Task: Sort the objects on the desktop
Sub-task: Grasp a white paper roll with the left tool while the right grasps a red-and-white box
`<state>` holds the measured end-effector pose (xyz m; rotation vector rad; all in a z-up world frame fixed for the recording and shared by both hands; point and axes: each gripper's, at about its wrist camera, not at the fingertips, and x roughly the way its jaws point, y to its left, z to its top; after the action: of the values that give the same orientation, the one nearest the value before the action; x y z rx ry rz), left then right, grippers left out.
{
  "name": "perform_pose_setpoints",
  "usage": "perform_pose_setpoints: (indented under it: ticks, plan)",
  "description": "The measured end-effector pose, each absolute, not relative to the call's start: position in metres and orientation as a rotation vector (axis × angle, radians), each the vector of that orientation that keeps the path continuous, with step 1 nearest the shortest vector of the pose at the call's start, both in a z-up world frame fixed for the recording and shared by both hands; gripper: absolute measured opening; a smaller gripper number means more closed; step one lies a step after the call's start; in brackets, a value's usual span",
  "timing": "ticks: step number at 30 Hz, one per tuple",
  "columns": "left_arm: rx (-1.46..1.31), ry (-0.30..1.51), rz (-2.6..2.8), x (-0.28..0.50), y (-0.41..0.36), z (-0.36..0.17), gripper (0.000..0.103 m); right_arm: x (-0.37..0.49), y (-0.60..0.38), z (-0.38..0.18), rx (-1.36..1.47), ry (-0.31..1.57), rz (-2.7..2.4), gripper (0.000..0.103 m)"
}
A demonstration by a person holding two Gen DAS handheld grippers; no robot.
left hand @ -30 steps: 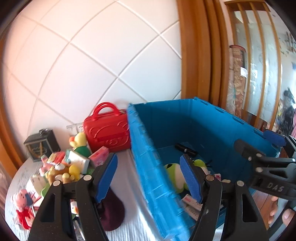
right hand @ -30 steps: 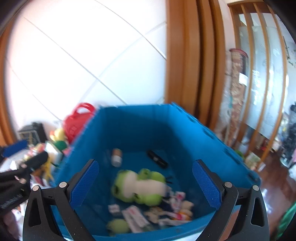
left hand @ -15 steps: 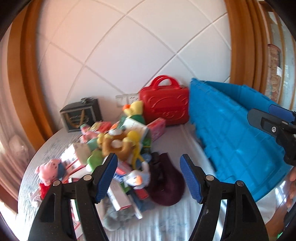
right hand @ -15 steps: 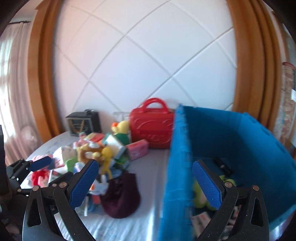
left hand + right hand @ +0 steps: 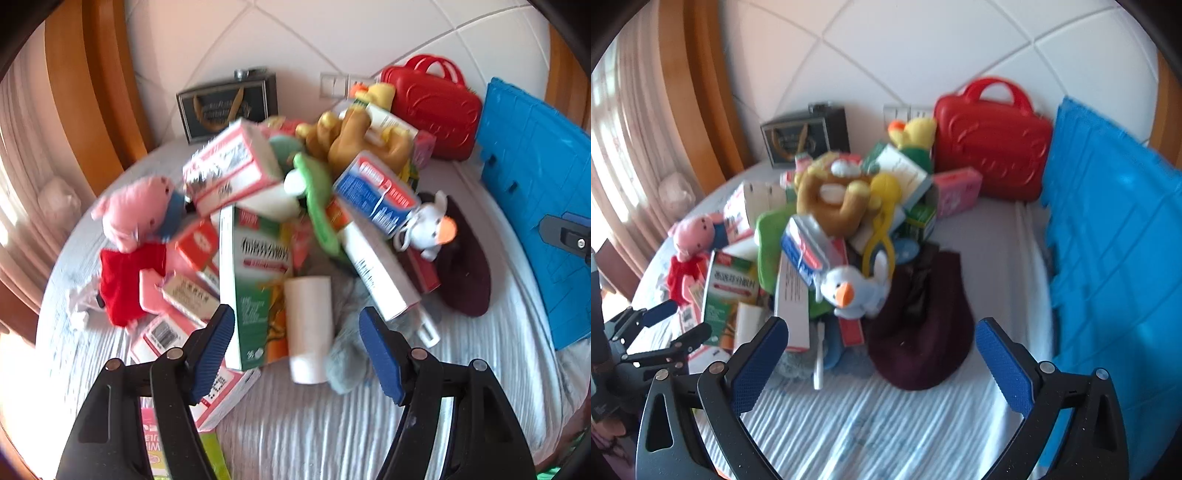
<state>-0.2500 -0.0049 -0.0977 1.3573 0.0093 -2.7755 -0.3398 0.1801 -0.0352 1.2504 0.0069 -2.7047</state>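
A heap of plush toys and cartons lies on the white-clothed table (image 5: 332,435). My left gripper (image 5: 295,317) hangs open just above its near edge, over a green-and-white carton (image 5: 255,280) and a white roll (image 5: 308,325), holding nothing. A pink pig plush (image 5: 136,210) lies left. A white duck plush (image 5: 428,229) rests against a maroon pouch (image 5: 465,273). My right gripper (image 5: 882,328) is open and empty, above the maroon pouch (image 5: 923,332) and the duck plush (image 5: 849,288). The blue crate (image 5: 1115,240) stands at the right.
A red toy case (image 5: 990,147) and a dark clock-like box (image 5: 805,136) stand against the quilted wall. A brown plush (image 5: 834,199) tops the heap, with a pink box (image 5: 956,195) beside it. The left gripper (image 5: 668,332) shows at the left edge. Wooden frame and curtain lie left.
Both grippers swung left from above the blue crate and dropped toward the heap on the table. The crate now sits at the right edge. Both pairs of jaws stayed open.
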Motion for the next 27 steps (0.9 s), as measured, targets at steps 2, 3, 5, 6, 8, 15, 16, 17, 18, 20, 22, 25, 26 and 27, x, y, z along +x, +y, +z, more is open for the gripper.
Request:
perform_pose_setpoints:
  ticks: [2, 3, 5, 6, 8, 15, 16, 17, 18, 20, 22, 25, 26, 27]
  plan:
    - [1.399, 0.031, -2.762, -0.252, -0.011, -0.108, 0.069, -0.349, 0.173, -0.054, 1.321, 0.002, -2.687, 0.103]
    - [1.420, 0.036, -2.757, -0.255, -0.014, -0.114, 0.069, -0.353, 0.172, -0.063, 1.354, -0.005, -2.675, 0.103]
    - [1.447, 0.034, -2.752, -0.257, -0.015, -0.121, 0.069, -0.360, 0.167, -0.080, 1.418, -0.041, -2.635, 0.103]
    - [1.454, 0.028, -2.753, -0.259, -0.015, -0.124, 0.069, -0.363, 0.164, -0.088, 1.445, -0.055, -2.611, 0.103]
    - [1.472, 0.023, -2.751, -0.263, -0.016, -0.130, 0.069, -0.368, 0.157, -0.098, 1.478, -0.060, -2.584, 0.103]
    - [1.566, 0.068, -2.753, -0.286, -0.011, -0.145, 0.064, -0.381, 0.129, -0.112, 1.489, -0.030, -2.516, 0.096]
    - [1.588, 0.082, -2.748, -0.288, -0.010, -0.148, 0.062, -0.384, 0.124, -0.113, 1.488, -0.017, -2.507, 0.089]
    - [1.608, 0.083, -2.731, -0.290, -0.009, -0.151, 0.061, -0.386, 0.119, -0.114, 1.487, -0.011, -2.493, 0.086]
    - [1.623, 0.077, -2.716, -0.293, -0.008, -0.155, 0.059, -0.388, 0.115, -0.116, 1.488, -0.010, -2.479, 0.085]
    - [1.668, 0.093, -2.695, -0.296, -0.009, -0.165, 0.050, -0.392, 0.108, -0.119, 1.488, -0.009, -2.450, 0.085]
    - [1.711, 0.134, -2.680, -0.300, -0.010, -0.172, 0.047, -0.394, 0.101, -0.122, 1.491, -0.001, -2.423, 0.080]
    - [1.717, 0.140, -2.678, -0.305, -0.009, -0.175, 0.046, -0.400, 0.091, -0.130, 1.507, 0.004, -2.379, 0.071]
    - [1.716, 0.139, -2.680, -0.307, -0.009, -0.175, 0.045, -0.403, 0.088, -0.134, 1.516, 0.005, -2.372, 0.070]
    - [1.713, 0.147, -2.685, -0.309, -0.010, -0.174, 0.045, -0.405, 0.086, -0.136, 1.521, 0.007, -2.369, 0.069]
